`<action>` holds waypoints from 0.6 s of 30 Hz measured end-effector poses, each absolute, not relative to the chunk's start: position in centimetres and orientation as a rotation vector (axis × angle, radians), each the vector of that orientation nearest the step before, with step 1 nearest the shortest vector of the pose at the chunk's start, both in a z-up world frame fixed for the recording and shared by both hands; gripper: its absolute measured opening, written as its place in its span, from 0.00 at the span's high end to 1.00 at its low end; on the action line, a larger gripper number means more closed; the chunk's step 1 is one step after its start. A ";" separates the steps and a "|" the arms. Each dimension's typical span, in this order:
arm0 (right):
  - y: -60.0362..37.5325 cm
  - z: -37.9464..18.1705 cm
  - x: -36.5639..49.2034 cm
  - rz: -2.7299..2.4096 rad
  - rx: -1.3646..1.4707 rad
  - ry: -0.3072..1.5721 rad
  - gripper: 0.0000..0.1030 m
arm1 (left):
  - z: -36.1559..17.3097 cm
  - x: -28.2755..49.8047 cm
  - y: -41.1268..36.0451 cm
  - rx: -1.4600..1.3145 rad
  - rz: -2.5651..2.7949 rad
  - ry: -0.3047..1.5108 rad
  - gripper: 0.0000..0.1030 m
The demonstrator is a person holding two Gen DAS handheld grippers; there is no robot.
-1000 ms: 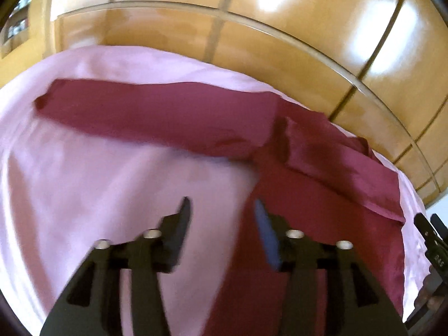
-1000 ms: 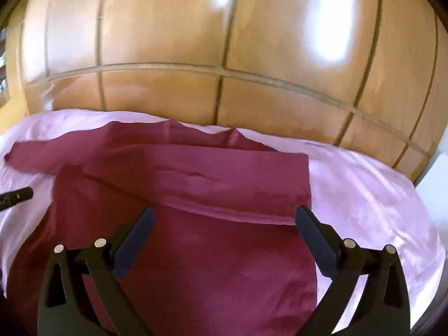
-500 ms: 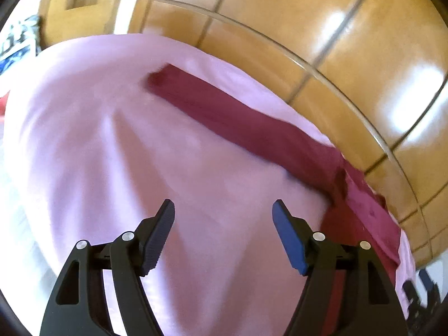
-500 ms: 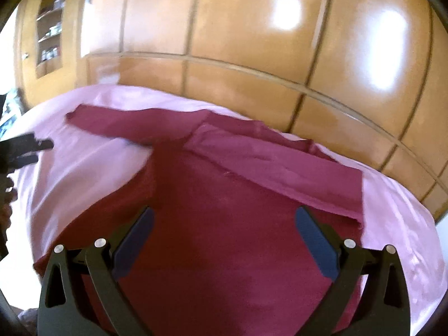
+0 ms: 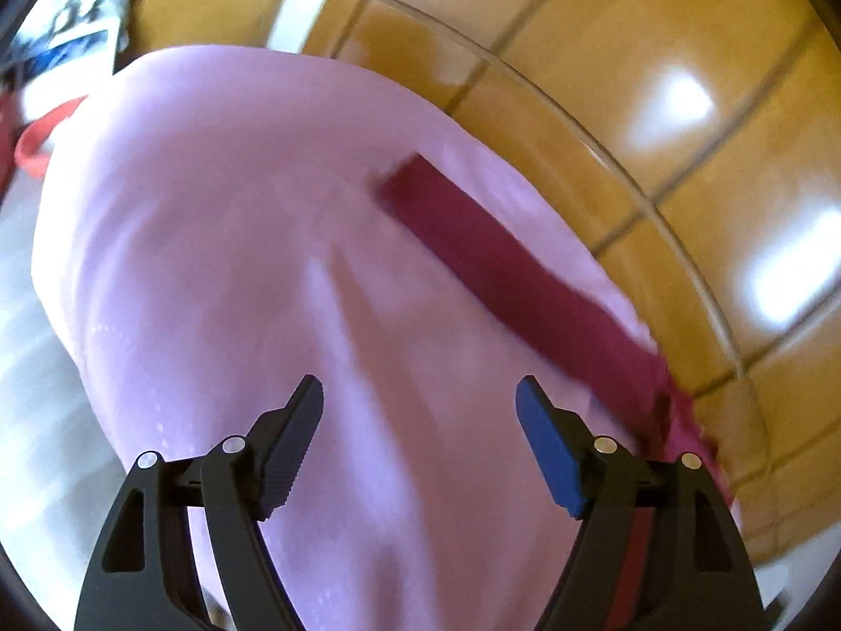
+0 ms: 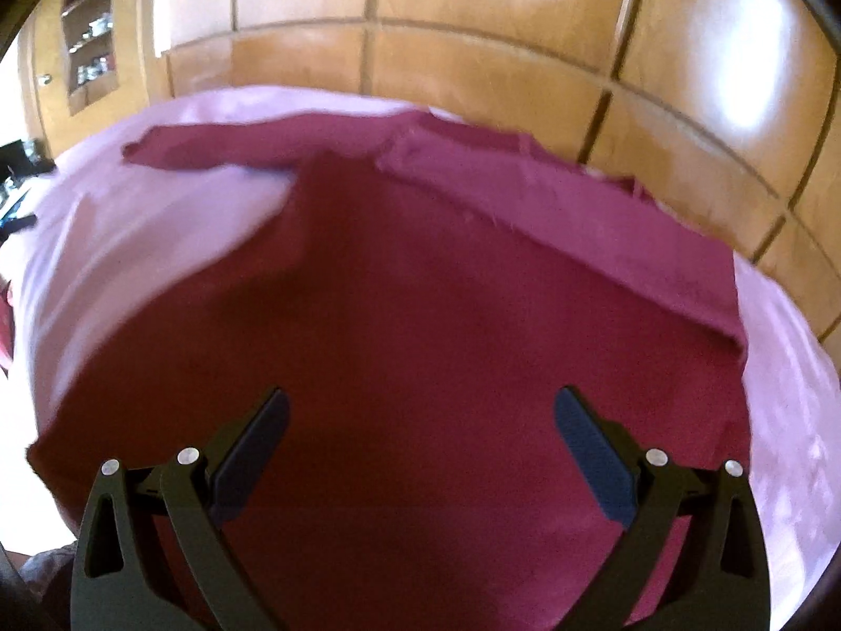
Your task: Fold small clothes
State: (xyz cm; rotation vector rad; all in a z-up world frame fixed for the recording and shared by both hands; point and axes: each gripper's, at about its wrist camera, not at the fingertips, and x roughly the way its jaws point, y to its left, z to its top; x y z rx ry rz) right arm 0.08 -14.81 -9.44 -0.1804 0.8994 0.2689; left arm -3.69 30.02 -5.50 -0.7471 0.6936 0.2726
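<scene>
A dark red long-sleeved top (image 6: pixel 410 315) lies spread on a pink sheet (image 6: pixel 157 231). Its right sleeve is folded across the chest, and its left sleeve (image 6: pixel 210 147) stretches out flat to the left. In the left wrist view that outstretched sleeve (image 5: pixel 504 268) runs diagonally, above and right of my left gripper (image 5: pixel 419 394). The left jaws are opening over bare sheet with nothing between them. My right gripper (image 6: pixel 420 405) hovers over the top's body, jaws wide open and empty.
A glossy wooden panelled wall (image 6: pixel 473 16) rises right behind the bed. The pink sheet (image 5: pixel 236 263) drops off at the left edge, where a red object (image 5: pixel 37 142) and clutter lie beyond. Shelves (image 6: pixel 89 37) stand at the far left.
My left gripper has swung left off the top's body onto bare sheet and its jaws have widened. My right gripper has come lower and closer to the top, still open.
</scene>
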 end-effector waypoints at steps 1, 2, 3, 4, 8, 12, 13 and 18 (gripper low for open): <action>-15.0 -10.0 0.2 0.260 -0.179 0.913 0.02 | -5.3 -3.6 30.6 -0.757 0.267 0.672 0.28; -15.3 -10.6 0.5 0.254 -0.174 0.926 0.02 | -5.0 -3.3 31.1 -0.746 0.291 0.658 0.28; -15.6 -11.3 0.6 0.261 -0.154 0.941 0.02 | -4.7 -2.7 31.8 -0.722 0.322 0.645 0.28; -15.9 -11.6 0.7 0.272 -0.131 0.947 0.02 | -4.6 -2.2 32.2 -0.718 0.324 0.646 0.28; -16.9 -12.5 1.2 0.318 -0.038 0.962 0.02 | -5.1 0.9 33.8 -0.738 0.344 0.668 0.31; -17.7 -12.7 2.0 0.359 0.018 0.980 0.02 | -6.3 4.5 34.3 -0.732 0.343 0.707 0.35; -17.7 -12.7 1.9 0.363 0.019 0.976 0.02 | -6.5 5.1 34.4 -0.736 0.340 0.709 0.35; -17.7 -12.7 1.4 0.368 0.021 0.937 0.02 | -8.1 9.1 35.7 -0.742 0.407 0.753 0.35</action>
